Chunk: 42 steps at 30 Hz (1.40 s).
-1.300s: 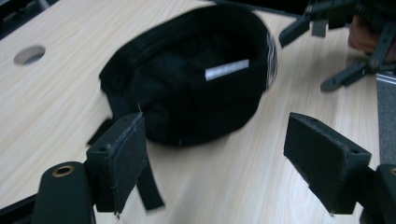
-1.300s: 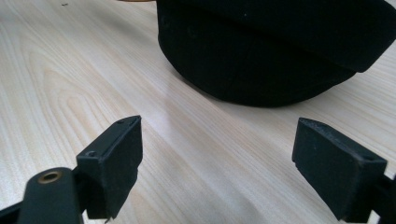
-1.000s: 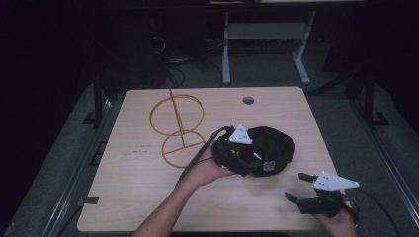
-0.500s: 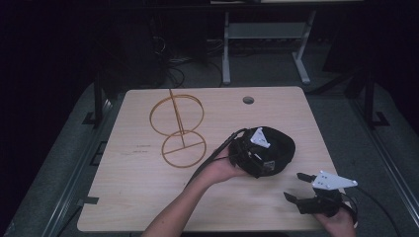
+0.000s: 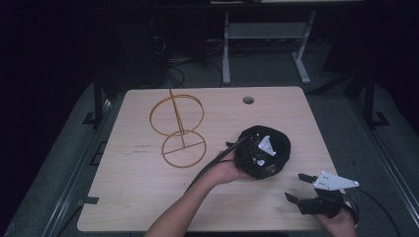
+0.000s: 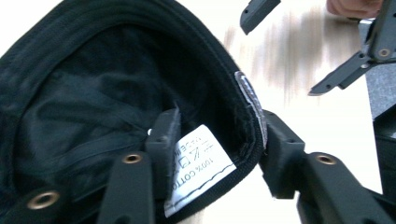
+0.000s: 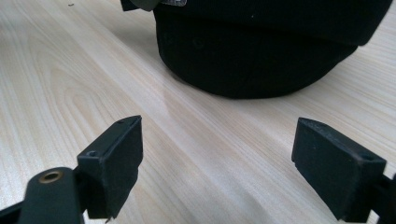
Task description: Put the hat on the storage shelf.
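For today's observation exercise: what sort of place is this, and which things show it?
Probably a lab or workshop: a wooden table with a cable hole, tangled cables on the carpeted floor behind, and a metal stand.

We read one text: a white care label [image 6: 198,163] sewn inside the black cap [image 6: 93,93] says "100% COTTO", the last letter cut off. The smaller print and symbols above it are too blurred to read.
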Each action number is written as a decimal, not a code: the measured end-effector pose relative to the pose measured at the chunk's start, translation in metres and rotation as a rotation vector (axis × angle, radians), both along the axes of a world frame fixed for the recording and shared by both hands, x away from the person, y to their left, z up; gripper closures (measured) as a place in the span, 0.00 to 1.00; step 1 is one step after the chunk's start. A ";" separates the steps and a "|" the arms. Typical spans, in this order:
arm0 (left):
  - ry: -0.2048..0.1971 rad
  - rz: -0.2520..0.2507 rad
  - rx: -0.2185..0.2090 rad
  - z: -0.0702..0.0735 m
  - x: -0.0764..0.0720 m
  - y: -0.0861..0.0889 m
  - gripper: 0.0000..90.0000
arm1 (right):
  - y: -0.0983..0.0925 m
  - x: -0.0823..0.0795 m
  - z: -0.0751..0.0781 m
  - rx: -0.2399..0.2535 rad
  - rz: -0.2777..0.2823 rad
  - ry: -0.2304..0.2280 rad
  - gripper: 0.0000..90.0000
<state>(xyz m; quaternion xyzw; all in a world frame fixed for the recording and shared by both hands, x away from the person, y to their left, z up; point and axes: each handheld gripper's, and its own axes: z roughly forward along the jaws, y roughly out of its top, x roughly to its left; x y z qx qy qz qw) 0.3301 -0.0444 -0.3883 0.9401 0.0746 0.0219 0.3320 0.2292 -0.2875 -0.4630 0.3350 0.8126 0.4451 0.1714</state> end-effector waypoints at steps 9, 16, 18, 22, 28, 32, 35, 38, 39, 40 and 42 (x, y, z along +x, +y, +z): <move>0.045 -0.030 -0.009 0.000 0.000 -0.002 0.84 | -0.002 -0.001 -0.001 0.017 -0.012 0.003 0.18; 0.052 -0.030 -0.012 0.004 0.002 -0.003 0.87 | -0.006 -0.002 0.000 0.047 -0.034 -0.001 0.18; 0.062 -0.022 -0.025 0.006 0.004 -0.001 0.88 | -0.005 -0.002 0.000 0.050 -0.035 -0.010 0.18; 0.071 -0.002 -0.064 0.013 0.008 0.003 0.89 | -0.003 -0.003 0.003 0.068 -0.041 -0.026 0.17; 0.089 0.025 -0.131 0.029 0.014 0.010 0.90 | -0.003 -0.004 0.005 0.091 -0.050 -0.039 0.17; 0.091 0.040 -0.174 0.042 0.018 0.015 0.90 | 0.000 -0.002 0.008 0.106 -0.050 -0.059 0.16; 0.102 0.050 -0.204 0.050 0.022 0.019 0.90 | 0.005 -0.001 0.011 0.125 -0.046 -0.074 0.16; 0.116 0.062 -0.245 0.060 0.024 0.023 0.90 | 0.006 -0.001 0.013 0.134 -0.044 -0.080 0.16; 0.123 0.063 -0.258 0.062 0.025 0.024 0.90 | 0.007 -0.001 0.014 0.144 -0.043 -0.085 0.16; 0.130 0.061 -0.274 0.065 0.025 0.025 0.90 | 0.007 -0.001 0.014 0.152 -0.045 -0.089 0.16; 0.136 0.054 -0.285 0.070 0.025 0.026 0.90 | 0.008 -0.001 0.017 0.175 -0.047 -0.099 0.16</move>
